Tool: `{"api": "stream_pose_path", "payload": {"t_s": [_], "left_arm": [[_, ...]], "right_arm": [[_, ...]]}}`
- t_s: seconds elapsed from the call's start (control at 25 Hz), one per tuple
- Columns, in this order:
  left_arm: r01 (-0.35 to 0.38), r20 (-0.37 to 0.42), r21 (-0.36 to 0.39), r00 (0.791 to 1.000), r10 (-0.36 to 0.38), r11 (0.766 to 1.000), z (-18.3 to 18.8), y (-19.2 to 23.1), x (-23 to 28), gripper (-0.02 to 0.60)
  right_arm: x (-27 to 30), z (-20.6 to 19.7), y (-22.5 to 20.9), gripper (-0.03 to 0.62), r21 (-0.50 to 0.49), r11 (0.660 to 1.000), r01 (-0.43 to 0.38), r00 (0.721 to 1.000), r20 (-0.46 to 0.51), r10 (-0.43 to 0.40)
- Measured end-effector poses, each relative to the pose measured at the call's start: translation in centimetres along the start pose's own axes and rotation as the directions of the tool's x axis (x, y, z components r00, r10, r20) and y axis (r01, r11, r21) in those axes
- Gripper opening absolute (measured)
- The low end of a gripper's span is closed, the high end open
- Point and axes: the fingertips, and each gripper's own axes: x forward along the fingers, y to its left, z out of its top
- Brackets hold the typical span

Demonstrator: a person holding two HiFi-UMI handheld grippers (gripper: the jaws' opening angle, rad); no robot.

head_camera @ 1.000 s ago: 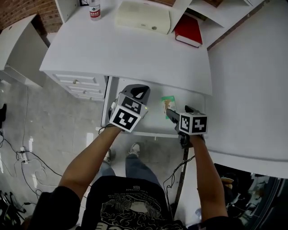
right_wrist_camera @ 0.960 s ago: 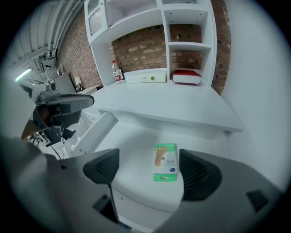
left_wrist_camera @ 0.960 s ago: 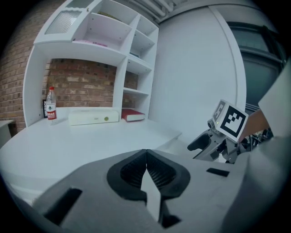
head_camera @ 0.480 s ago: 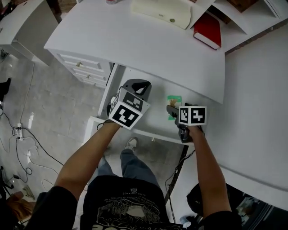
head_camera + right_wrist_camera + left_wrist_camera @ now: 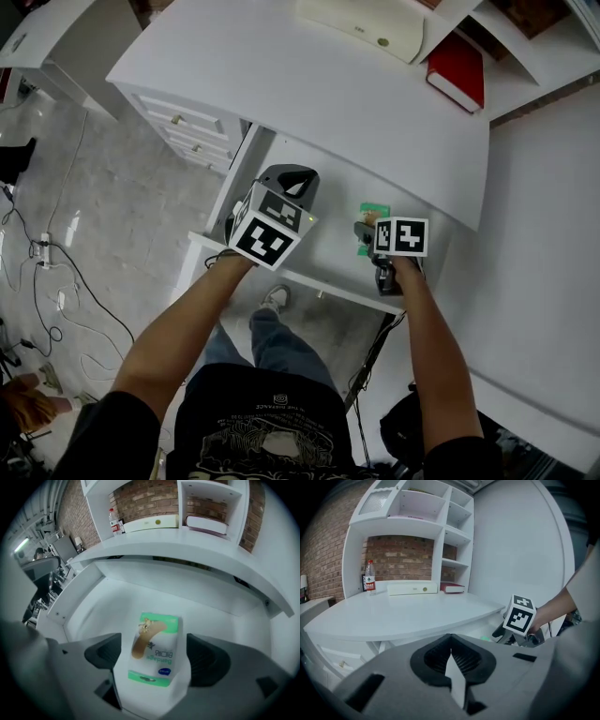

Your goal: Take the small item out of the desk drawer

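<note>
Right claw [image 5: 366, 234] has edged forward, jaws apart astride bandage box [image 5: 154, 649].

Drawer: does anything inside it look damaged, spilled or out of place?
Nothing stands out. The bandage box lies flat and looks intact on the floor of the open drawer, between the open jaws of the right tool. Nothing else shows in the drawer. The left tool is shut and empty.

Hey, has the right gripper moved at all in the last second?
Yes. Judged against the bandage box in the drawer, the right gripper has come forward toward it; its open fingers now flank the box.
</note>
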Motion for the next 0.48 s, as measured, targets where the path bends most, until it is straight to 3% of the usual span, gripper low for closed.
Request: {"api": "stream_pose_path", "payload": {"t_s": [0.48], "left_arm": [[-0.068,0.012,-0.053,0.998,0.069,0.996,-0.8,2.2,-0.8,0.008]], "right_arm": [[2.8,-0.7,-0.5,0.442,0.033,0.998,0.044,0.995,-0.085,-0.041]]}}
